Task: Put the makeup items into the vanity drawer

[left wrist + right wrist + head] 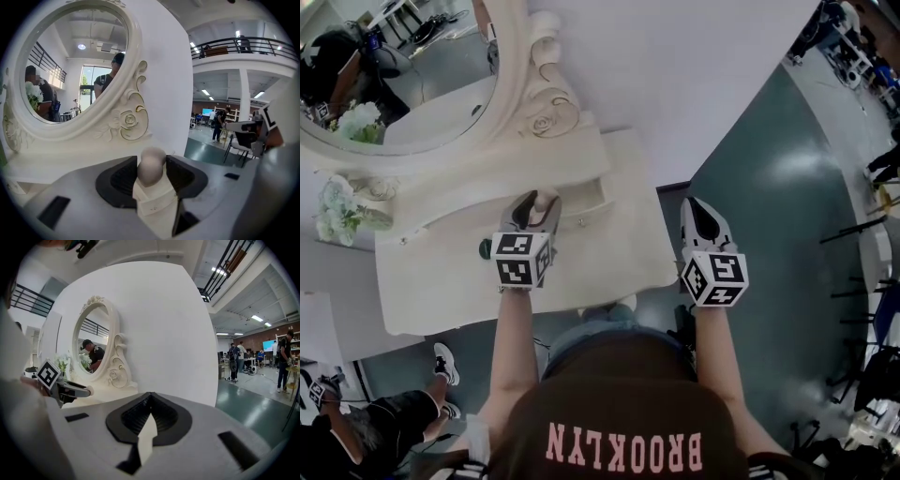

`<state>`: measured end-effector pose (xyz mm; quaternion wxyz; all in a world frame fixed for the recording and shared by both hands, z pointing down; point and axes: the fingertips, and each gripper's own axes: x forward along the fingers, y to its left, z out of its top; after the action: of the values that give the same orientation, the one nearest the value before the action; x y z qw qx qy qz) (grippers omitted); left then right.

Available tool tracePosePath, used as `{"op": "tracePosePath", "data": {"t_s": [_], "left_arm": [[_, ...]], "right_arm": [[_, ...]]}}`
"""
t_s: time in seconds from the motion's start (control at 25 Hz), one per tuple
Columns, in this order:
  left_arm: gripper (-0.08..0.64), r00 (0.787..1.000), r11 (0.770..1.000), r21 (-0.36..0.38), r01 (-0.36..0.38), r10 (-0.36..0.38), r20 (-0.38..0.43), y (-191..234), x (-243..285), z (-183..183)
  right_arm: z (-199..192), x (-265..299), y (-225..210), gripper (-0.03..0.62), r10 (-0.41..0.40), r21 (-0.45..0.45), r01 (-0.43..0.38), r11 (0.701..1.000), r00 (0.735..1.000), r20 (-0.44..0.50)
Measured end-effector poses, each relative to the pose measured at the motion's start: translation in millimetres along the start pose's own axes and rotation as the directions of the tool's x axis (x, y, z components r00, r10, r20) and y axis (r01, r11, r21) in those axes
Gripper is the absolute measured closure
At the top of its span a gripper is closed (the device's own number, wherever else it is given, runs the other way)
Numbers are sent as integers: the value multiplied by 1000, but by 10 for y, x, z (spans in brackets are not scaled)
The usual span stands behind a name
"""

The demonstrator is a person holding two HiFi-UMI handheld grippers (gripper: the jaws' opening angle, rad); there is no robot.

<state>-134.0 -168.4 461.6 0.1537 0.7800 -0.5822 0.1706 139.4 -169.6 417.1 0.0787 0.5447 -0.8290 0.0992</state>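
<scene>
Though pale, sponge [152, 165] between left tongs [152, 158]

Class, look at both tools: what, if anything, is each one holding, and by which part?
The left tool grips a small rounded beige makeup item across its rounded sides. The right tool is shut and holds nothing.

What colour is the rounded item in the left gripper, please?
The rounded item is pale beige, clearest in the left gripper view.

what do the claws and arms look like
Both the left claw and right claw are pale grey shells with black ribbed pads, each carrying a white cube of black square markers. Forearms are bare, no sleeves.
</scene>
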Motion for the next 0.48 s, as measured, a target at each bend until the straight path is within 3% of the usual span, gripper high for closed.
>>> {"op": "tracePosePath", "data": {"t_s": [0.48], "left_arm": [[373, 997, 998, 17, 62, -61, -45, -265, 362, -23]], "right_arm": [[-64, 6, -256, 595, -35, 15, 35, 999, 999, -18]]}}
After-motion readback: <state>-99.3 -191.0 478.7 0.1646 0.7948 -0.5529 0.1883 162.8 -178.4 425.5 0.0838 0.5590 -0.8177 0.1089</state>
